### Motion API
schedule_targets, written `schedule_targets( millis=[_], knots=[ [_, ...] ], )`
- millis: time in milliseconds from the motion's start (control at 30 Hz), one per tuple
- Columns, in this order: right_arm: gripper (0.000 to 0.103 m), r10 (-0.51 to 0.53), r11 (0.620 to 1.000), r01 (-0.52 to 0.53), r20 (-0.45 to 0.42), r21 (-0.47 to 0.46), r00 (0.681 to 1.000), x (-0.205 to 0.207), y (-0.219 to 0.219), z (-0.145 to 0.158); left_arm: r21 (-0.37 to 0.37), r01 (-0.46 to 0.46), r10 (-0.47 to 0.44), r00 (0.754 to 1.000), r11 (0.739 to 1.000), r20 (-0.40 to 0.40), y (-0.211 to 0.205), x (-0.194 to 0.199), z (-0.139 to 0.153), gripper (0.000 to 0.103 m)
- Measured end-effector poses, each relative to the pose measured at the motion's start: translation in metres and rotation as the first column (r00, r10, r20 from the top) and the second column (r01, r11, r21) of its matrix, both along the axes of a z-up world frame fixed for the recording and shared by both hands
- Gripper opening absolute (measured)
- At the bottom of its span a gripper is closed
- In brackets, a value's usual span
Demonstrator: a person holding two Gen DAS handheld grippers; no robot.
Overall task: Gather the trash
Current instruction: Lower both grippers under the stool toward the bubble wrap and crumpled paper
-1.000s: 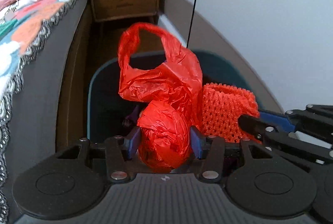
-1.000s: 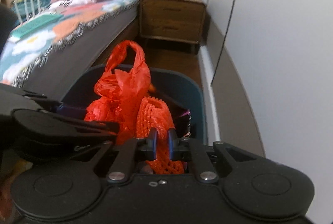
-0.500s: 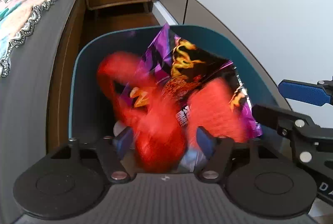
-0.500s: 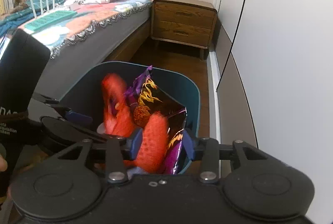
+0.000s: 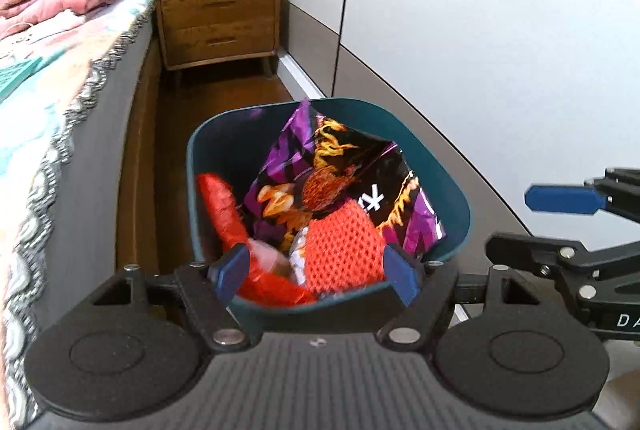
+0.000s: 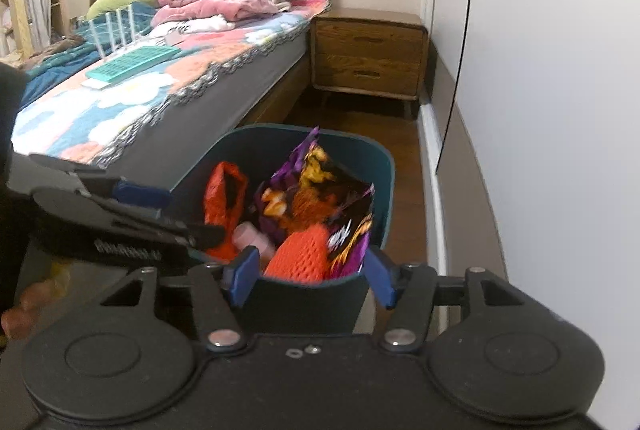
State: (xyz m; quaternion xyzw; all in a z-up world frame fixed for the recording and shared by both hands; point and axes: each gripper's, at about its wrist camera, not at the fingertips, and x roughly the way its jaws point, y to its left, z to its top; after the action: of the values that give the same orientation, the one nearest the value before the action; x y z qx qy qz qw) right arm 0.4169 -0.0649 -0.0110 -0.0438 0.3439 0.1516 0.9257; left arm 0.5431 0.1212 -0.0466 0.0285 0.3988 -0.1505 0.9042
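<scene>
A dark teal trash bin [image 5: 440,166] [image 6: 380,158] stands on the floor between bed and wall. Inside lie a red plastic bag [image 5: 224,210] [image 6: 222,198], an orange foam net [image 5: 340,242] [image 6: 300,254] and a purple snack bag [image 5: 332,166] [image 6: 320,190]. My left gripper [image 5: 316,272] is open and empty above the bin's near rim. My right gripper [image 6: 308,274] is open and empty, also above the near rim. The right gripper shows at the right of the left wrist view [image 5: 560,226]; the left gripper shows at the left of the right wrist view [image 6: 120,214].
A bed [image 6: 140,90] with a patterned cover runs along the left. A wooden nightstand [image 5: 218,22] [image 6: 368,58] stands behind the bin. White wardrobe doors [image 5: 480,30] line the right. Wooden floor [image 6: 360,122] lies between.
Both grippers opened and let go: the red bag and the orange net dropped into the bin. Both grippers rose and pulled back from the bin.
</scene>
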Motion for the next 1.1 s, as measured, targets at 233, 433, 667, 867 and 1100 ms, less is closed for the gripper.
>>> schedule_targets(
  millis=[233,433,667,867,1100],
  knots=[
    [0.061,0.012,0.999,-0.010,-0.054,0.035,0.998,-0.027,-0.005,-0.025,0.034,-0.083,0.082,0.996,0.996,0.040,0.020,-0.040,-0.004,0.073],
    [0.064,0.038,0.999,-0.036,-0.119,0.014,0.992,-0.039,-0.003,-0.062,0.035,-0.143,0.144,0.989,0.989,-0.031,0.030,-0.061,-0.035,0.073],
    [0.076,0.086,0.996,-0.085,-0.204,0.015,0.975,-0.030,0.001,-0.119,0.035,-0.254,0.256,0.949,0.966,-0.182,0.035,-0.061,-0.095,0.079],
    [0.085,0.130,0.991,-0.137,-0.280,-0.005,0.951,-0.009,0.013,-0.175,0.105,-0.355,0.370,0.905,0.929,-0.210,0.024,-0.059,-0.162,0.079],
    [0.086,0.168,0.976,-0.204,-0.315,-0.083,0.934,0.007,0.025,-0.240,0.189,-0.412,0.448,0.863,0.892,-0.234,0.010,-0.056,-0.249,0.079]
  ],
)
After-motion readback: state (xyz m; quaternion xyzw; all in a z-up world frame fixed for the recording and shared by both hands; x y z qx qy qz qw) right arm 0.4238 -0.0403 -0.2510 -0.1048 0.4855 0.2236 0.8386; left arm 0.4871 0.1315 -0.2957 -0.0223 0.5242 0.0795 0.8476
